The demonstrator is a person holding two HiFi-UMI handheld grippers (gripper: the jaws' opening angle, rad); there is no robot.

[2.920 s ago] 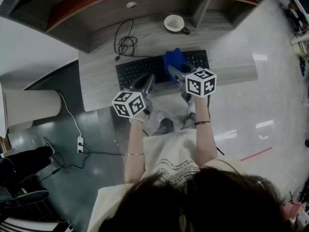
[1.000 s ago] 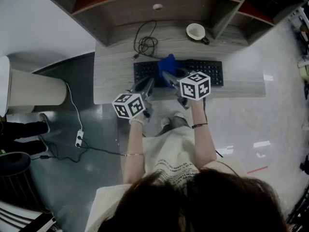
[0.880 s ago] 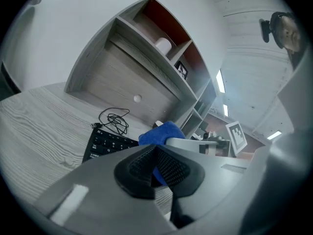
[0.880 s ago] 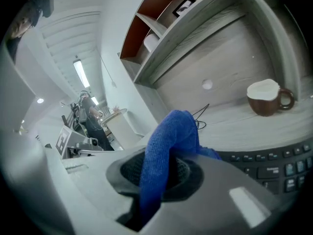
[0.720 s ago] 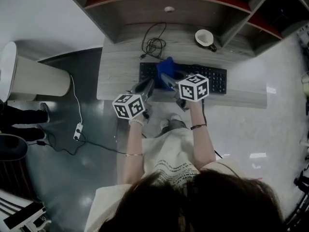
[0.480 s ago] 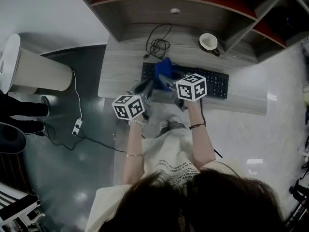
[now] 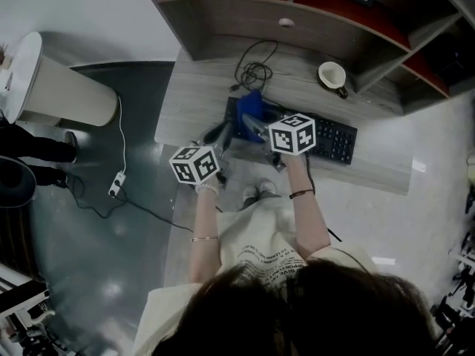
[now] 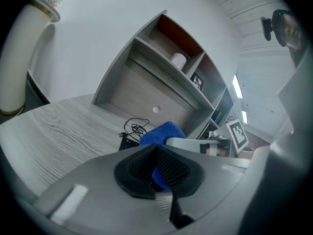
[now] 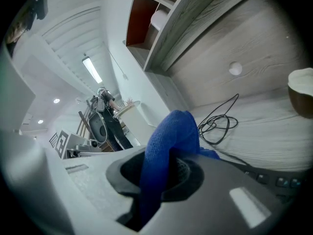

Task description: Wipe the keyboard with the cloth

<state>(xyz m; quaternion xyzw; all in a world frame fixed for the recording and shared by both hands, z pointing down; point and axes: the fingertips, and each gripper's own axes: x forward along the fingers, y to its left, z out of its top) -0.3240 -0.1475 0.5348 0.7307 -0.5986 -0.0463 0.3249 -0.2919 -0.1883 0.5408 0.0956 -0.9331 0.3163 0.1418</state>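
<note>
A black keyboard (image 7: 330, 137) lies on the grey wooden desk (image 7: 197, 95). My right gripper (image 7: 249, 122) is shut on a blue cloth (image 7: 251, 108) that rests on the keyboard's left end. In the right gripper view the cloth (image 9: 171, 131) bulges up out of the right gripper (image 9: 164, 165), with keys (image 9: 279, 180) below it. My left gripper (image 7: 220, 132) hovers just left of the cloth by the desk's front edge. In the left gripper view the left gripper (image 8: 155, 151) is shut with nothing in it, and the cloth (image 8: 160, 133) shows beyond its tips.
A coiled black cable (image 7: 254, 71) lies behind the keyboard. A white cup (image 7: 332, 74) stands at the back right. Shelving (image 7: 297, 6) rises over the desk's rear. On the floor to the left stand a white cylinder (image 7: 59, 87) and a power strip (image 7: 115, 184).
My right gripper has carried the cloth leftward along the keyboard, from right of its middle to its left end. The left gripper stays shut close beside it.
</note>
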